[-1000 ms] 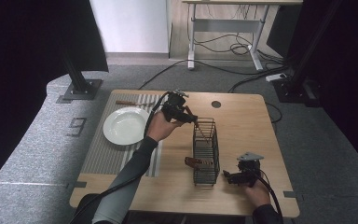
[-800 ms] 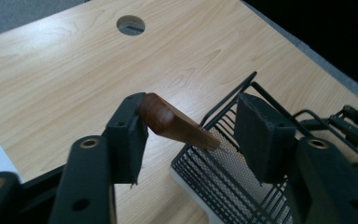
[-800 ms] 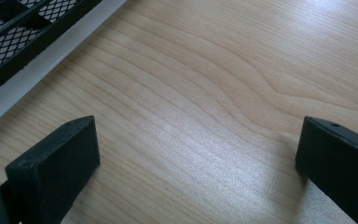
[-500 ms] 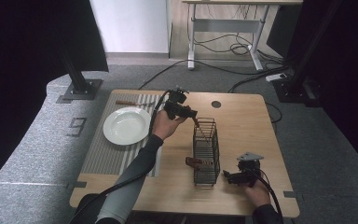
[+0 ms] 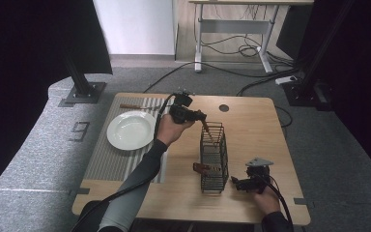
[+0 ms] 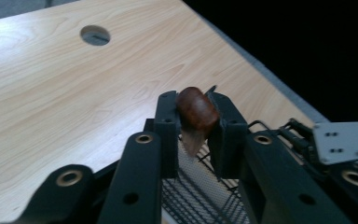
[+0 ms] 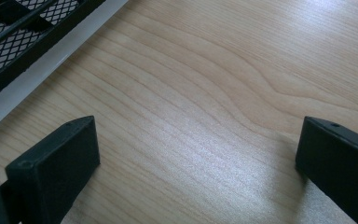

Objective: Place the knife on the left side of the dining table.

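The only legible marking is a number "9" (image 5: 78,131) on the grey floor left of the table (image 5: 251,121).

The left tool (image 5: 204,118) has just been closing its jaws, and they now clamp the rounded brown wooden handle (image 6: 196,108) of a utensil. In the high view this utensil (image 5: 206,127) slants down from the jaws into the far end of the black wire-mesh caddy (image 5: 214,157), which stands upright on the table right of centre. In the left gripper view the metal part below the handle narrows and passes out of sight behind the jaws, so the type of utensil cannot be determined.

A second brown-handled item (image 5: 201,168) sits against the near left side of the caddy; its shape is hard to make out.

The right tool (image 5: 236,182) rests near the table's near right edge, just beside the caddy. Its jaws stand wide apart over bare wood, gripping nothing.

A white plate (image 5: 131,130) lies on a striped placemat (image 5: 108,164) at the left. Another wooden-handled utensil (image 5: 131,107) lies just beyond the plate, partly cut off by it.
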`<state>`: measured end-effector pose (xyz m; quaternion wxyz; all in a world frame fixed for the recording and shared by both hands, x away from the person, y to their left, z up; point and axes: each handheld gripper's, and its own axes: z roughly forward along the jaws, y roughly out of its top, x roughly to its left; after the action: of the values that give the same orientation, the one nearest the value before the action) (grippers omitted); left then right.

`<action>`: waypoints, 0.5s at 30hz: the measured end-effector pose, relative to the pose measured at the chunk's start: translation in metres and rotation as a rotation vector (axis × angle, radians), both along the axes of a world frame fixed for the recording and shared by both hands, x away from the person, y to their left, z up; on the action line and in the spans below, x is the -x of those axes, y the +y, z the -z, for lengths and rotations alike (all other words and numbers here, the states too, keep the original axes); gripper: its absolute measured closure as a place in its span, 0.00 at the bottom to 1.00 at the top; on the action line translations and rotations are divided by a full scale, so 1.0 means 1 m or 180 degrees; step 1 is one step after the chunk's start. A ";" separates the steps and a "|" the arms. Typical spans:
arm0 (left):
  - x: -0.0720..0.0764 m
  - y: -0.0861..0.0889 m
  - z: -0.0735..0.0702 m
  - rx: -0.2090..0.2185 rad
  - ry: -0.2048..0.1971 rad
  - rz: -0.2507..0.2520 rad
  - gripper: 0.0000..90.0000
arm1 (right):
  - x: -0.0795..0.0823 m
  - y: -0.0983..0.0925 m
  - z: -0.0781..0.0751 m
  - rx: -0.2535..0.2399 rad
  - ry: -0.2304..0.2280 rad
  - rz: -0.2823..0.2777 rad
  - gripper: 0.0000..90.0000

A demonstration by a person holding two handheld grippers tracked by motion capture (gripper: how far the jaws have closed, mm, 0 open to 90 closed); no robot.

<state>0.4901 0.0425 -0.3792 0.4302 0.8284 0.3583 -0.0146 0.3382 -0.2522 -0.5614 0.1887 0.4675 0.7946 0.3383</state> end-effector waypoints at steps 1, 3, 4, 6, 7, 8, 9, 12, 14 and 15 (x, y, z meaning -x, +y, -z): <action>0.001 0.000 -0.002 -0.0004 -0.0030 -0.0003 0.84 | 0.000 0.000 0.000 0.0000 0.0000 0.0000 0.00; 0.003 0.000 -0.004 0.0005 -0.0085 -0.0001 0.85 | 0.000 0.000 0.000 0.0000 0.0000 0.0000 0.00; 0.004 0.001 -0.005 0.0038 -0.0088 0.0005 0.85 | 0.000 0.000 0.000 -0.0001 0.0000 0.0000 0.00; 0.005 0.002 -0.008 0.0059 -0.0113 0.0007 0.88 | 0.000 0.000 0.000 -0.0001 0.0000 0.0001 0.00; 0.007 0.003 -0.010 0.0075 -0.0146 0.0014 0.88 | 0.000 0.000 0.000 -0.0001 0.0000 0.0000 0.00; 0.007 0.003 -0.010 0.0075 -0.0146 0.0014 0.88 | 0.000 0.000 0.000 -0.0002 0.0001 0.0001 0.00; 0.007 0.003 -0.012 0.0088 -0.0157 0.0017 0.88 | 0.000 0.000 0.000 -0.0002 0.0001 0.0001 0.00; 0.011 0.005 -0.017 0.0119 -0.0220 0.0013 0.89 | 0.000 0.000 0.000 -0.0002 0.0002 0.0002 0.00; 0.014 0.007 -0.022 0.0142 -0.0280 0.0002 0.89 | 0.000 0.000 0.000 -0.0002 0.0001 0.0001 0.00; 0.015 0.008 -0.024 0.0155 -0.0294 0.0006 0.89 | 0.000 0.000 0.000 -0.0002 0.0001 0.0001 0.00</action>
<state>0.4755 0.0506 -0.3557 0.4663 0.8178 0.3369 0.0145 0.3382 -0.2522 -0.5614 0.1885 0.4677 0.7945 0.3384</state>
